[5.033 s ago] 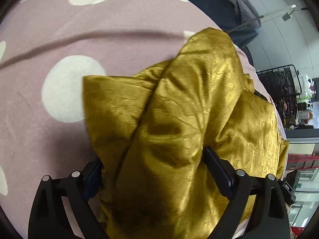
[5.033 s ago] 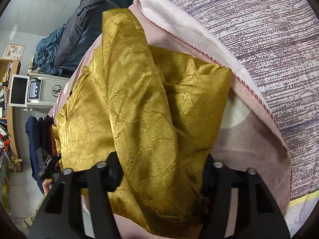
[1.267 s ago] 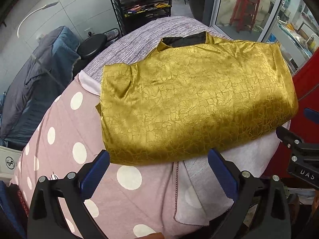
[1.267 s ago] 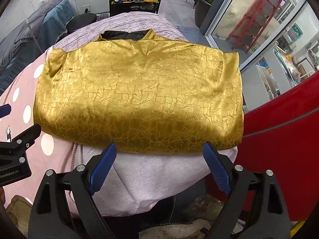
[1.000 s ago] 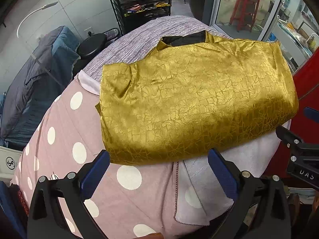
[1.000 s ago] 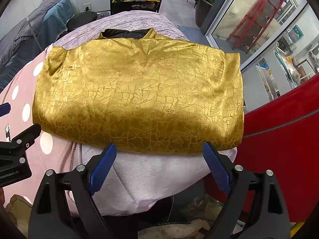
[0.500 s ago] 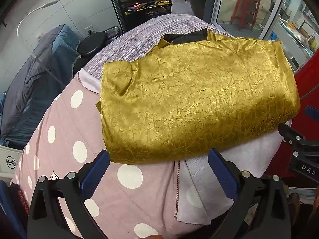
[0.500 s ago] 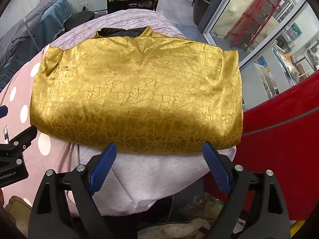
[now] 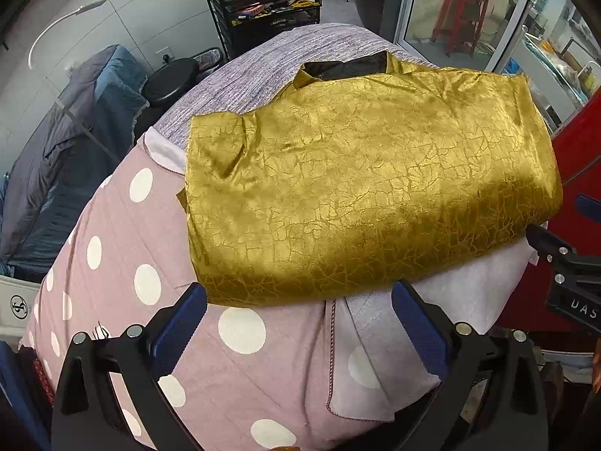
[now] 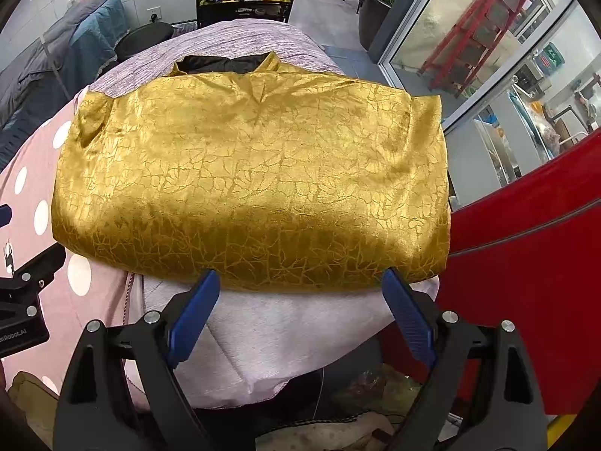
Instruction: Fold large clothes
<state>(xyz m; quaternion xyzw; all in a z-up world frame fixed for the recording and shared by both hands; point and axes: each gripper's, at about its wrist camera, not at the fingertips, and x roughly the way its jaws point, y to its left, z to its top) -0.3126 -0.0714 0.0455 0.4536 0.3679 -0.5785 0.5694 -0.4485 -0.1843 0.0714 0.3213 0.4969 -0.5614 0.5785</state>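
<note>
A shiny gold garment (image 9: 360,195) lies folded into a wide rectangle on the bed, its dark-lined collar (image 9: 345,67) at the far edge. It also fills the right wrist view (image 10: 255,188). My left gripper (image 9: 300,323) is open and empty, held back from the garment's near left edge. My right gripper (image 10: 300,308) is open and empty, just in front of the garment's near edge. Each gripper's body shows at the side of the other's view.
The bed has a pink polka-dot sheet (image 9: 112,263) and a purple striped cover (image 9: 263,56). A dark blue quilt (image 9: 56,158) lies at the left. A black shelf rack (image 9: 263,3) stands behind. A red panel (image 10: 526,244) and glass doors are at the right.
Five seconds ago both grippers were shut on bunched gold fabric close up. Now the garment lies flat and folded, and both grippers are open and drawn back. Little has moved in the last second.
</note>
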